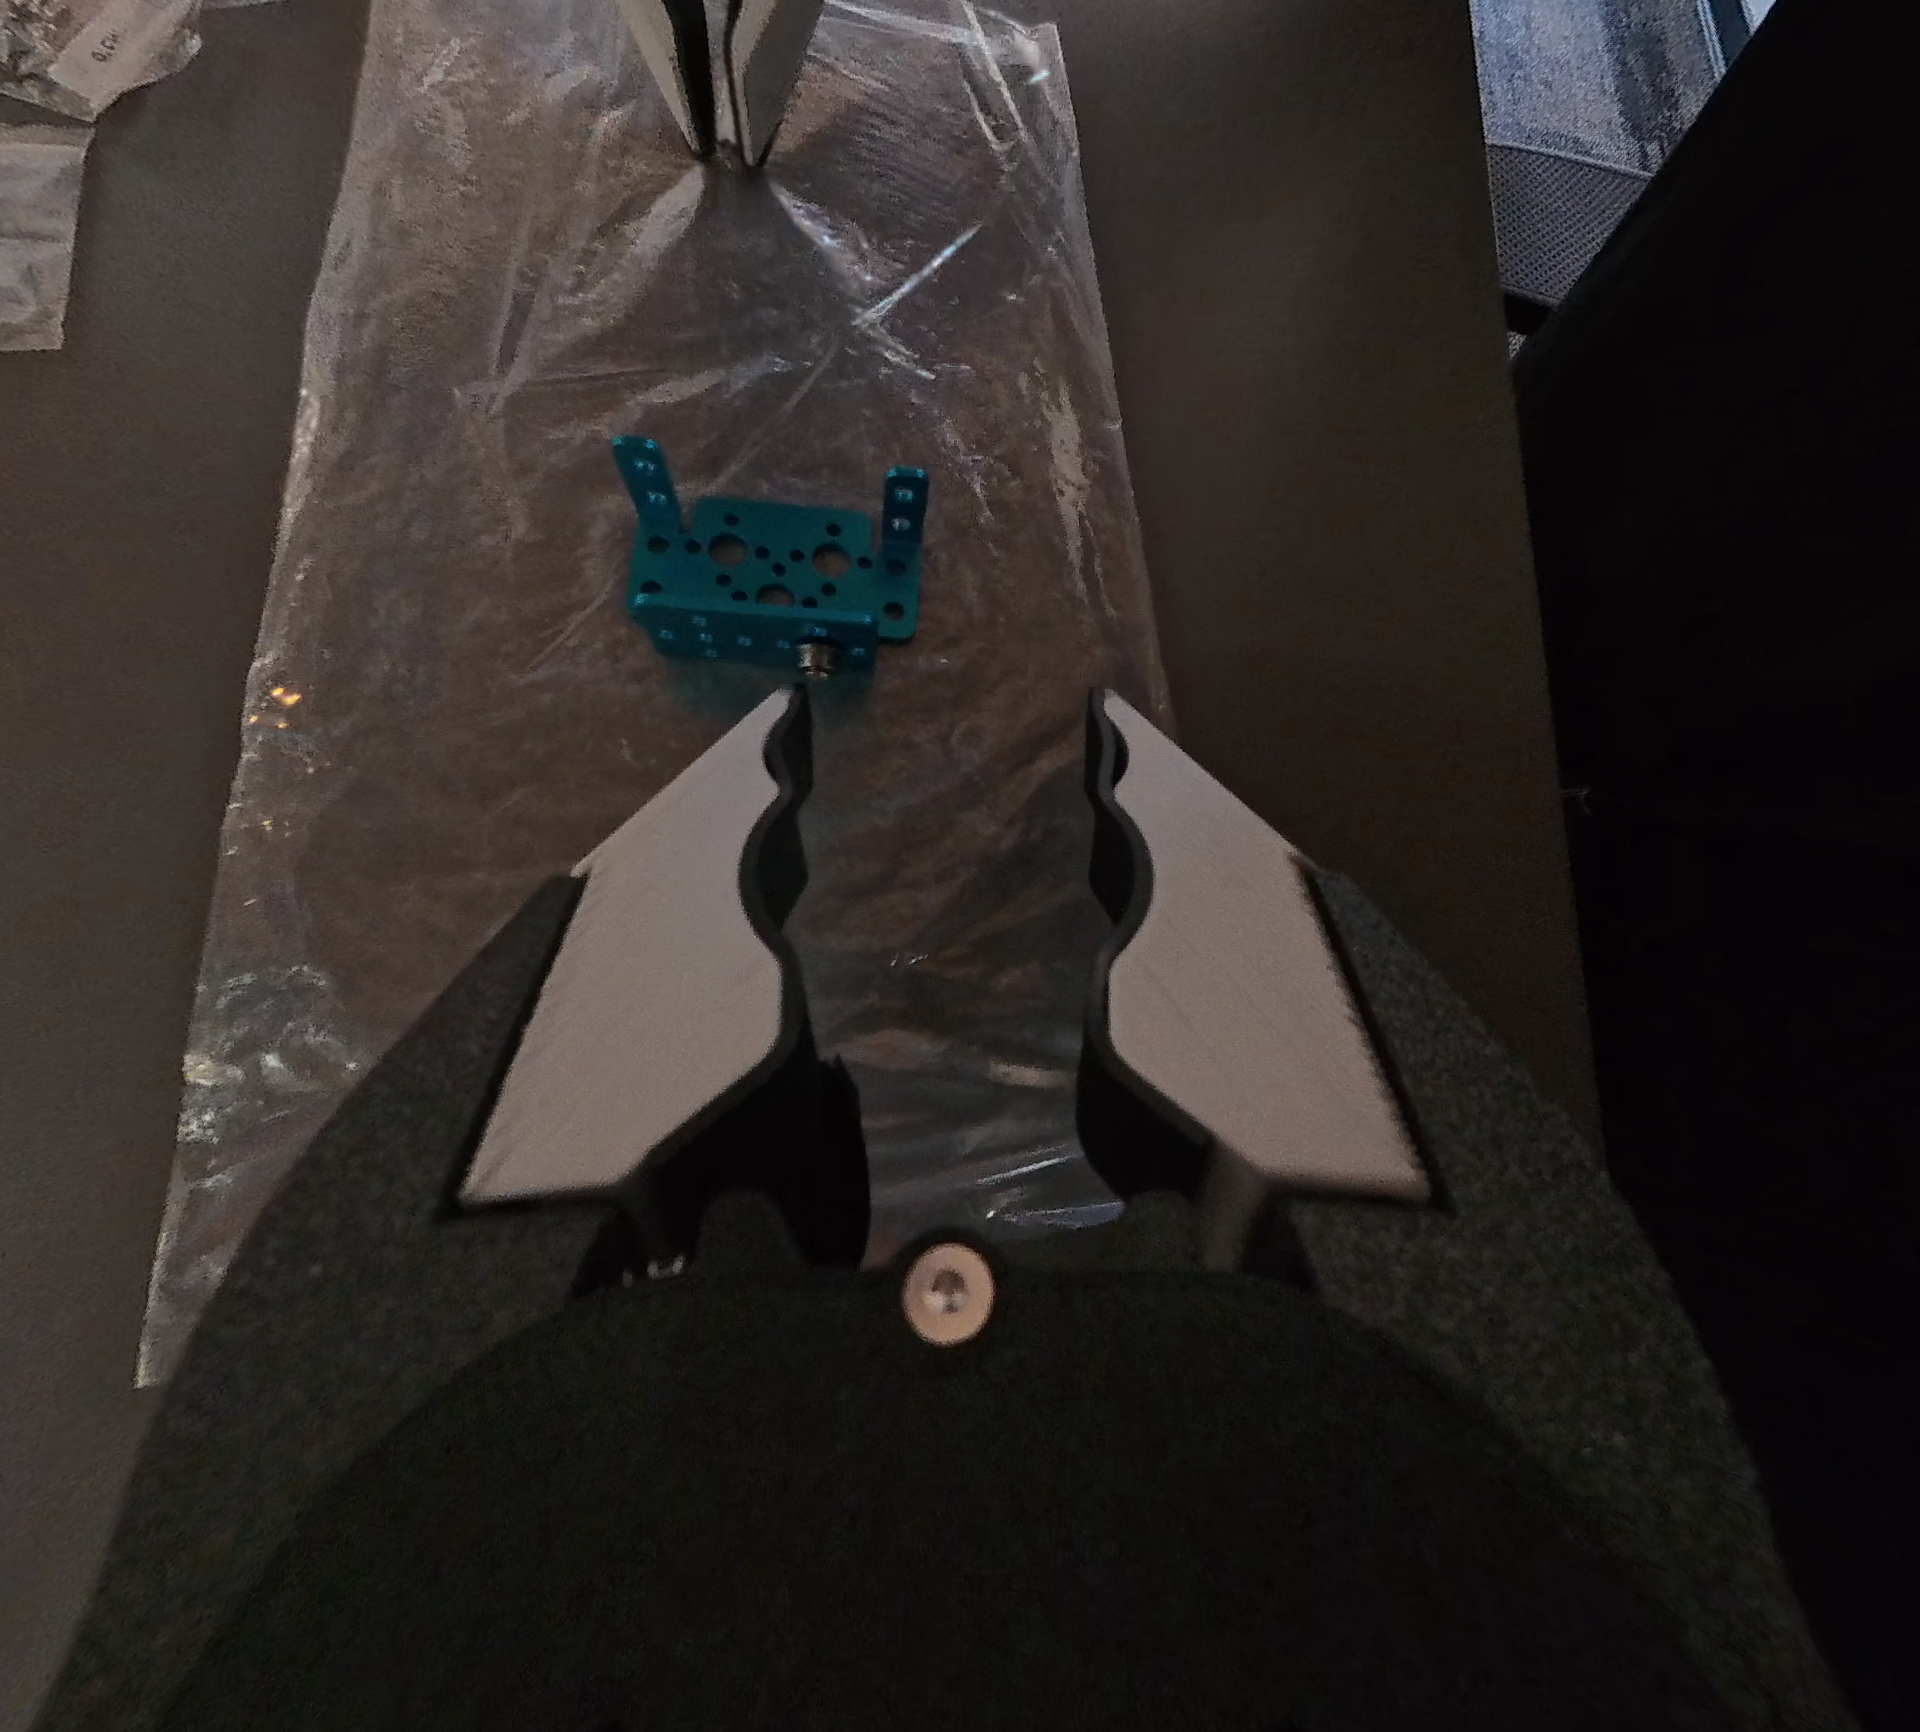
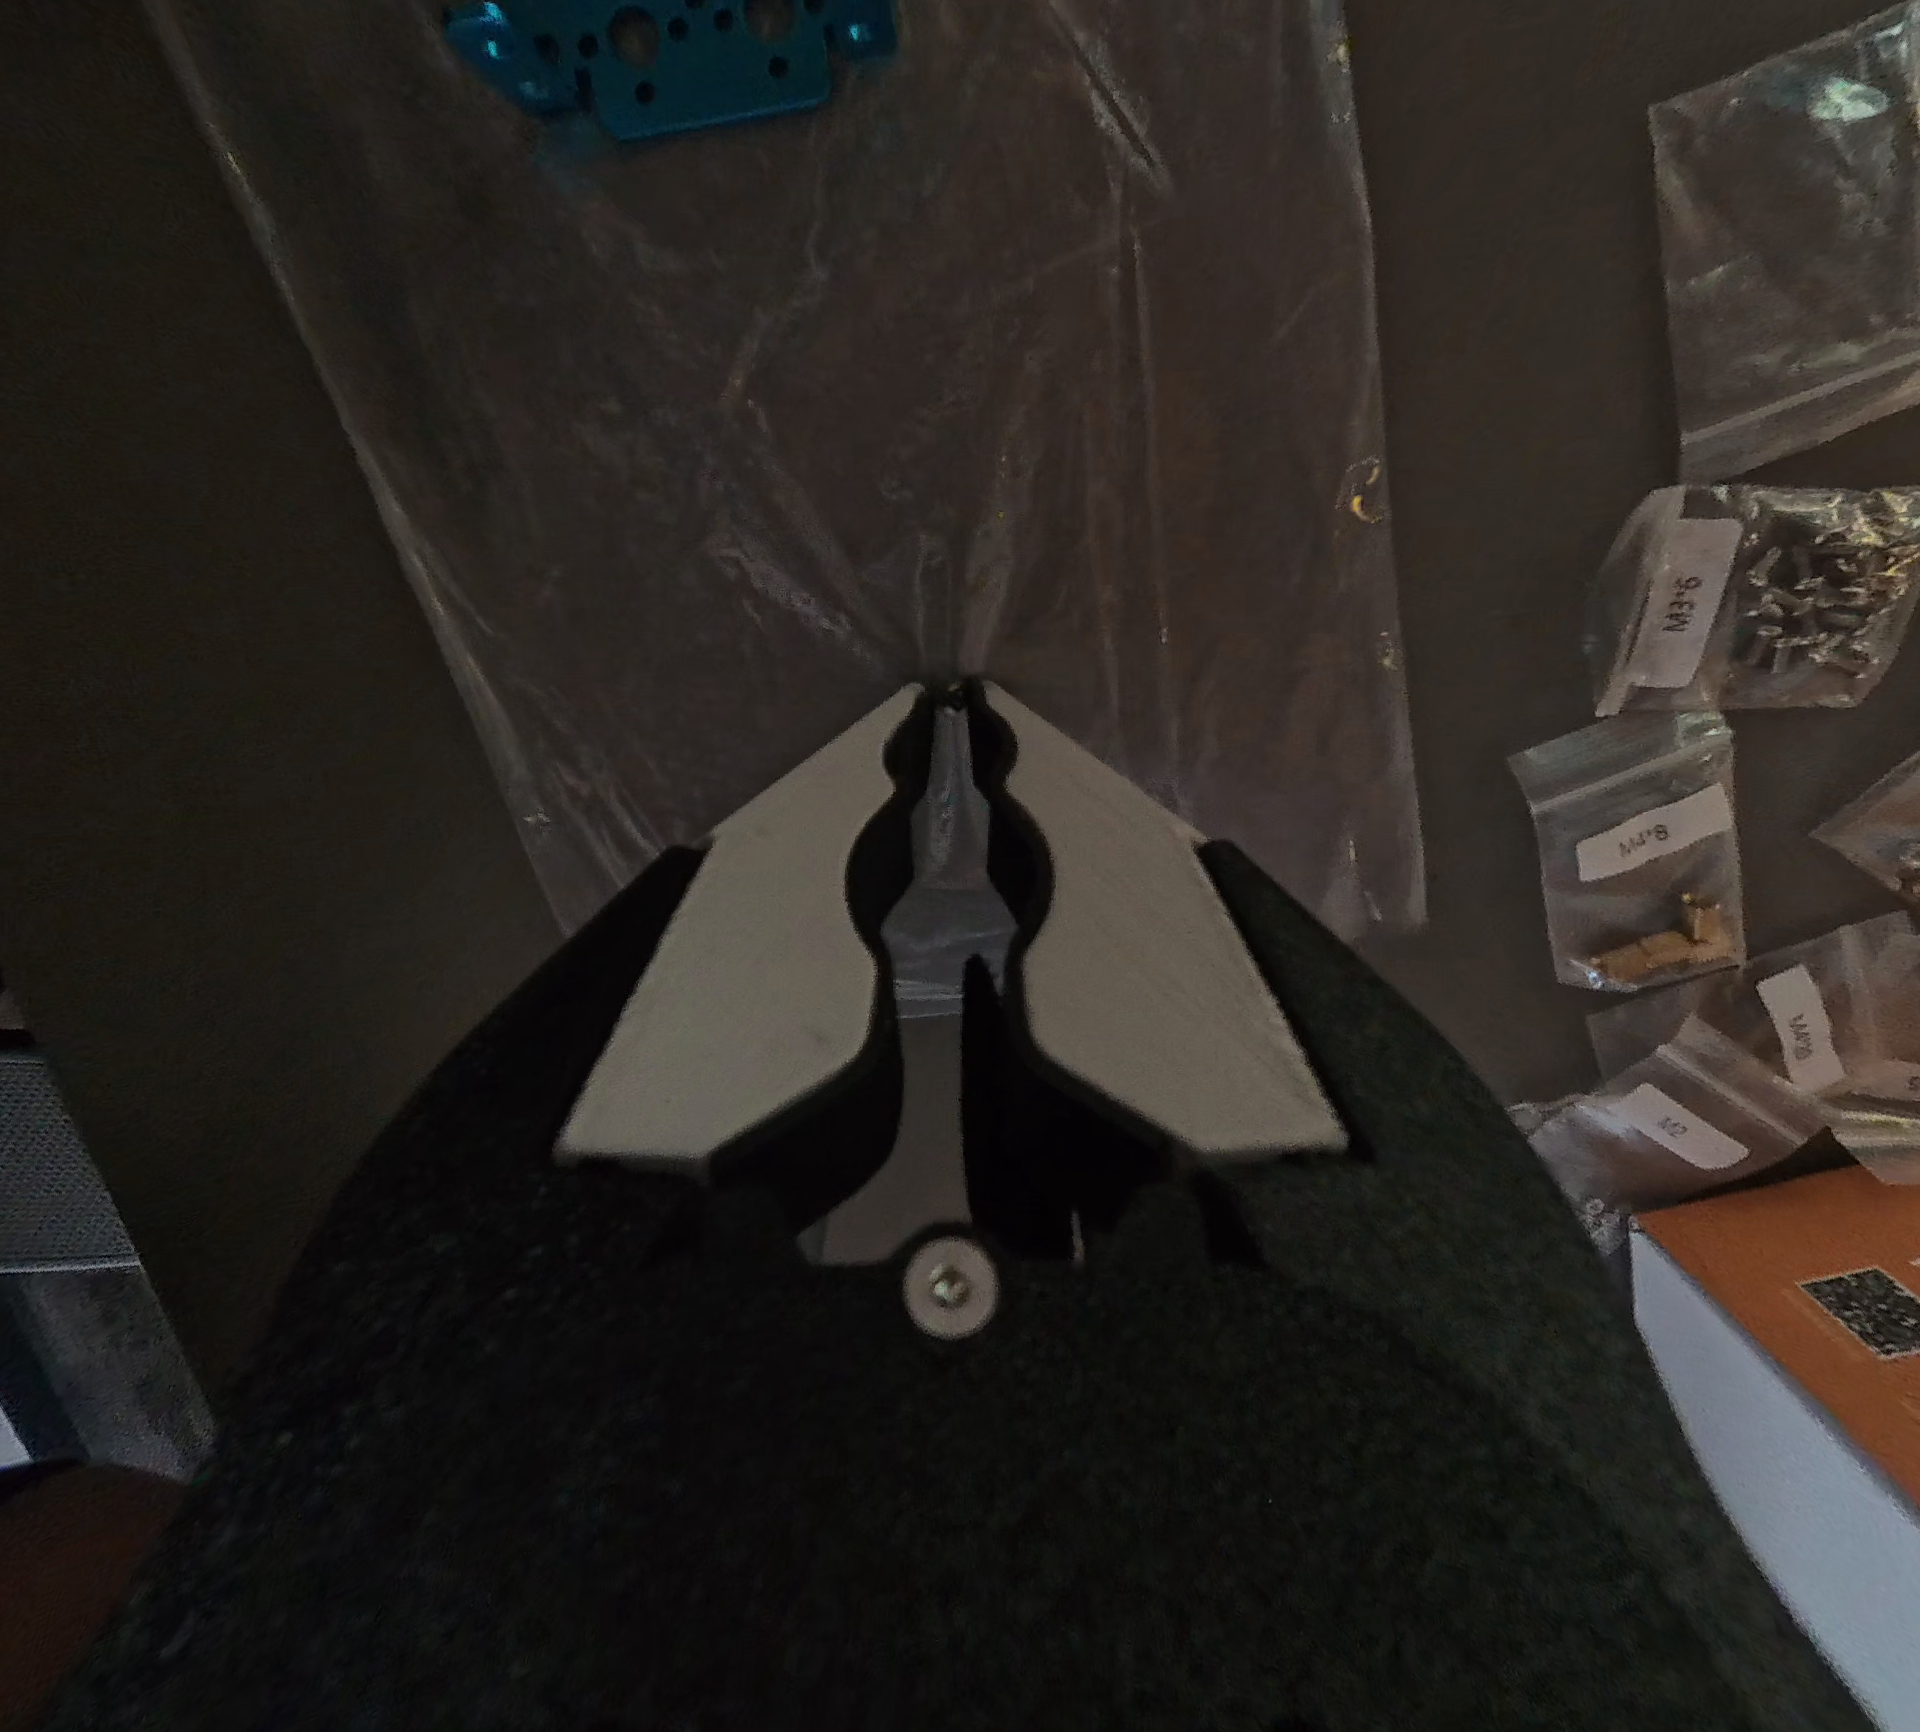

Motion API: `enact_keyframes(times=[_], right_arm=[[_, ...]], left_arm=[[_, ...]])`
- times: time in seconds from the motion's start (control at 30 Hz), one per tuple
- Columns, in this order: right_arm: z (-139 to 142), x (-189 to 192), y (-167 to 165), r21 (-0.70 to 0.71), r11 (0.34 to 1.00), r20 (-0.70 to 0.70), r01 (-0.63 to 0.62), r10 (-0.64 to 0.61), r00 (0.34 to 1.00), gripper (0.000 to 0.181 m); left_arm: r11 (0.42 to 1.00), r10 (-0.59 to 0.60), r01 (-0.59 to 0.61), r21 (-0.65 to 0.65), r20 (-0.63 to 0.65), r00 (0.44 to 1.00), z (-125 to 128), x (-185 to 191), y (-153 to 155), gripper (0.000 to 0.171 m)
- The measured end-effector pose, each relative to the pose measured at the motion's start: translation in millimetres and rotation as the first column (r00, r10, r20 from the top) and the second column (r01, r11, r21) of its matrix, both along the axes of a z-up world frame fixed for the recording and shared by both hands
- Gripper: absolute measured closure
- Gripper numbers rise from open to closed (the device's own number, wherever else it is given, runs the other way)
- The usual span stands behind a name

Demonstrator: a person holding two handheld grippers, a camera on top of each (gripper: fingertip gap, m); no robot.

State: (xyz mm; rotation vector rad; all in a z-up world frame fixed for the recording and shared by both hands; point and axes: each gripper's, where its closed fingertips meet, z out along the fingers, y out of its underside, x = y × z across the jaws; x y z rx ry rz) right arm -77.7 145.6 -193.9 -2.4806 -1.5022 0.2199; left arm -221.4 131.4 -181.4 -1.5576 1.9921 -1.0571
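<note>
The left hand-held gripper [image 1: 940, 700] hangs released over a large clear plastic bag [image 1: 582, 394] spread flat on the dark worktop [image 1: 1299, 332], its two pale fingers parted with bare film showing between them. Just ahead of its left fingertip, nearly touching, sits a blue anodised metal bracket [image 1: 764, 565] (a perforated plate with two upright tabs at its far corners and a small silvery screw [image 1: 812, 656] in its near flange); whether the bracket lies on top of the film or inside the bag cannot be told. Farther ahead, at the opposite end of the bag, the right hand-held gripper [image 2: 948, 690] points back toward the left one, clenched on a pinch of the film, which bunches and radiates in creases from its tips. In the right wrist view a strip of gathered plastic runs back between its closed fingers, and the bracket appears ahead of it and to its left, well apart from the pinch point. To the right of that gripper lie several small zip bags of hardware [image 2: 1766, 602] with white labels, some holding dark screws, one holding brass-coloured pieces [image 2: 1631, 867], and nearer, at its right side, the corner of an orange and white box [image 2: 1787, 1350]. The same small bags show ahead and left of the left gripper.
</note>
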Motion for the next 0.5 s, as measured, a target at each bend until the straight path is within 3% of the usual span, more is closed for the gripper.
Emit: enact_keyframes(times=[0.5], right_arm=[[0.1,-2.0,0.1,0.009,1.0,-0.037,0.012,-0.012,0.999,0.177]], left_arm=[[1.0,-0.003,0.003,0.003,0.004,1.0,0.4,-0.2,-0.6,0.119]])
